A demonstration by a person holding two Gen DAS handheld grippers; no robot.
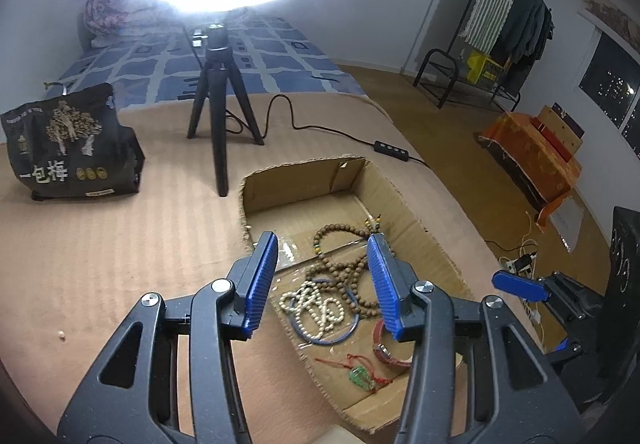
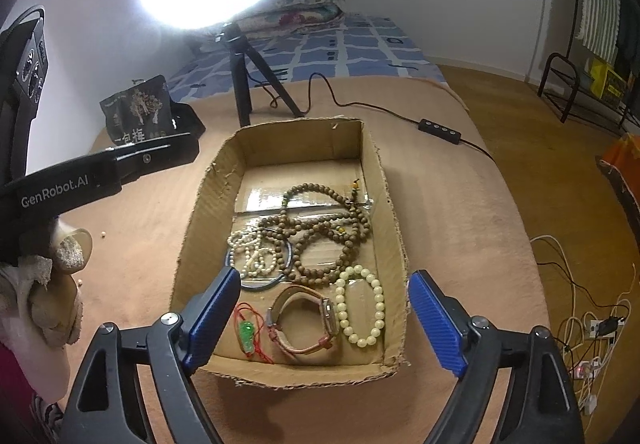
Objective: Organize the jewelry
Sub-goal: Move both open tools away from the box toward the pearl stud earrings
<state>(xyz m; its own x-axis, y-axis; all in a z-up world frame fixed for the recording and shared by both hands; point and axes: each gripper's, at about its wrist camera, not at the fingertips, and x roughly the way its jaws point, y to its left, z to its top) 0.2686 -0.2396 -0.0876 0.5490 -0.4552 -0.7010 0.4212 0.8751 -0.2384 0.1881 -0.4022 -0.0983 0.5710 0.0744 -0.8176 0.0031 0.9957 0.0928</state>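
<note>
An open cardboard box (image 2: 384,180) (image 1: 400,188) lies on a tan blanket. Inside it are long brown bead strands (image 2: 320,228) (image 1: 340,268), a small white bead strand (image 2: 252,248) (image 1: 316,308) over a blue bangle (image 2: 260,284) (image 1: 352,328), a pale cream bead bracelet (image 2: 360,304), a pink-strapped watch (image 2: 308,316) (image 1: 388,352) and a green pendant on red cord (image 2: 245,332) (image 1: 362,376). My left gripper (image 1: 324,276) is open and empty above the box's near-left part. My right gripper (image 2: 324,320) is open and empty over the box's near end.
A ring light on a black tripod (image 1: 218,104) (image 2: 240,84) stands behind the box, its cable and switch (image 2: 440,128) trailing right. A black snack bag (image 1: 72,144) (image 2: 140,108) sits at the left. Small loose beads (image 1: 61,334) lie on the blanket. The blanket's edge drops to the floor at the right.
</note>
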